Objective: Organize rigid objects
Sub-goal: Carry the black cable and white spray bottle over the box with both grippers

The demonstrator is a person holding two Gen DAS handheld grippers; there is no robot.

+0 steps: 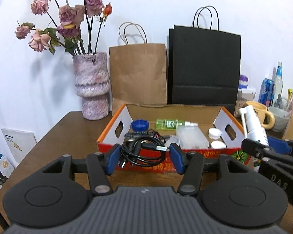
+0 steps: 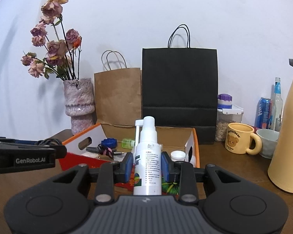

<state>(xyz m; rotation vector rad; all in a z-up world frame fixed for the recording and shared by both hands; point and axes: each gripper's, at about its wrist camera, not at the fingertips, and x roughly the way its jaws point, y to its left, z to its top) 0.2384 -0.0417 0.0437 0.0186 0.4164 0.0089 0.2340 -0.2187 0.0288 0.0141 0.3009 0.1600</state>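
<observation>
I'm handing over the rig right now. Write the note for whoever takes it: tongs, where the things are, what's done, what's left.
Left tongs: shut on the coiled black USB cable, held over the near edge of the orange-rimmed cardboard box.
Right tongs: shut on the upright white spray bottle with long nozzle, just in front of the box.
Already in the box: blue round lid, green clear spray bottle, clear plastic case, two white caps.
Left: set the cable and the white bottle into the box, then release.
</observation>
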